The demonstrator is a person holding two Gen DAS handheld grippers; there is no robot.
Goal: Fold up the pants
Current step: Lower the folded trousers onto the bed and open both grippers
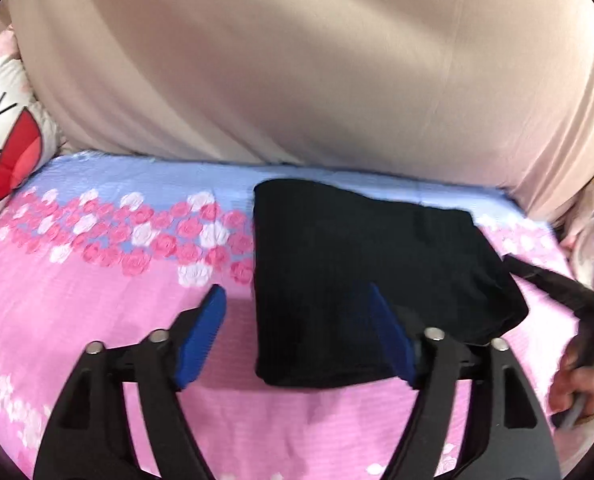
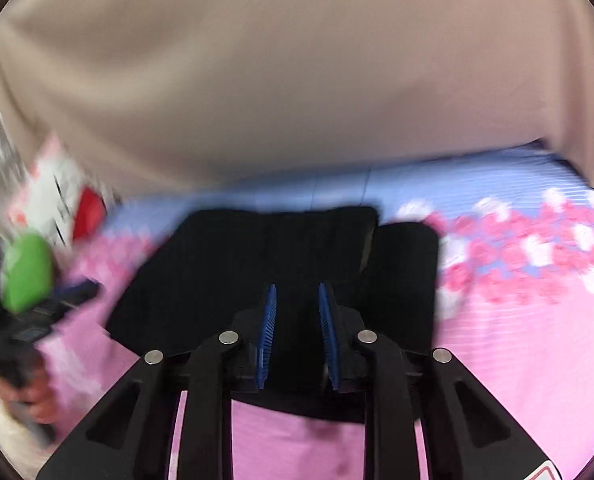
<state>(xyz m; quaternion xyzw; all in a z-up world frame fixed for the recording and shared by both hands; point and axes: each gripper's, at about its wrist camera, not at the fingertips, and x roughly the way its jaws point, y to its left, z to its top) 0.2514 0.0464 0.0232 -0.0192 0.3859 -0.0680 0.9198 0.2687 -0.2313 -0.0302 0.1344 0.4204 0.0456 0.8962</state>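
Observation:
The black pants (image 1: pixel 361 272) lie folded into a compact rectangle on the pink and blue floral bedsheet (image 1: pixel 97 280). My left gripper (image 1: pixel 297 300) is open, its blue pads wide apart above the pants' left edge, holding nothing. In the right wrist view the pants (image 2: pixel 257 264) look blurred. My right gripper (image 2: pixel 295 296) hovers over them with its blue pads a narrow gap apart and nothing between them. The right gripper and hand also show at the right edge of the left wrist view (image 1: pixel 577 320).
A beige curtain or sheet (image 1: pixel 297 60) hangs behind the bed. A white cushion with a red mouth print (image 1: pixel 5 140) lies at the left end. The left gripper with a green part (image 2: pixel 25 272) appears blurred at the left of the right wrist view.

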